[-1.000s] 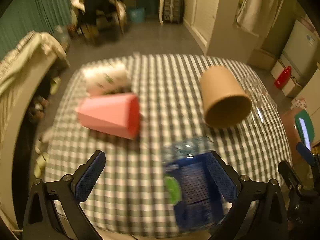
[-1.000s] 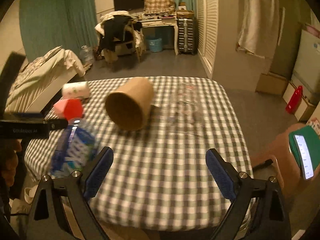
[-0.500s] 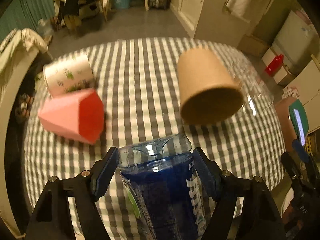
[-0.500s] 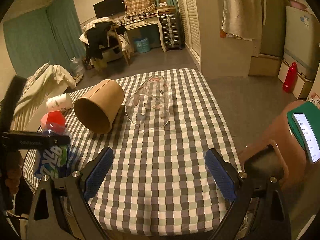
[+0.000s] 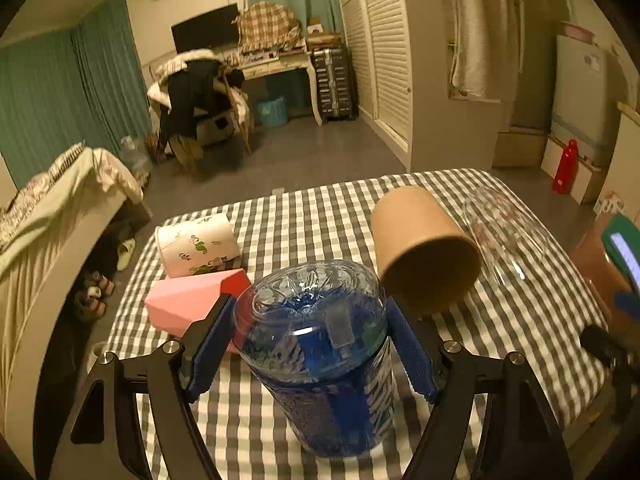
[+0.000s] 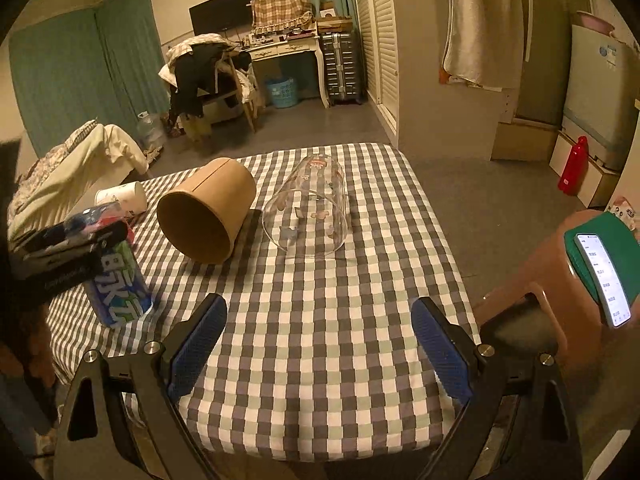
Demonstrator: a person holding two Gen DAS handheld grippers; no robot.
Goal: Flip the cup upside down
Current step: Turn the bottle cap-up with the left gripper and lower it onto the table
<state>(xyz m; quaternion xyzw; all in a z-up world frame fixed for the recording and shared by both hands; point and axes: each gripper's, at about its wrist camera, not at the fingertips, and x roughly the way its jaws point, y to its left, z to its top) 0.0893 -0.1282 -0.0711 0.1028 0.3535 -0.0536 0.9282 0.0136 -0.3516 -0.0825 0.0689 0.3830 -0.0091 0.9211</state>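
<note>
**Left jaws standing the blue cup bottom-up on the checked cloth**

The left gripper [image 5: 310, 354] is clamping a clear plastic cup with a blue printed label [image 5: 320, 364] between its blue pads, low at the near-left corner of the checked tabletop [image 6: 328, 320]. The cup's long axis is standing near vertical, with what looks like the moulded base facing up toward the camera and the other end seeming to touch the cloth, so the flip appears close to finished. The coming move probably turns on that contact: the jaws should part only once the cup is sitting flat. The right gripper [image 6: 320, 348] is hovering with jaws wide and empty over the near edge, farther from the cup. A brown paper tub [image 6: 206, 216] and a clear glass tumbler [image 6: 306, 210] are lying on their sides beyond.
</note>
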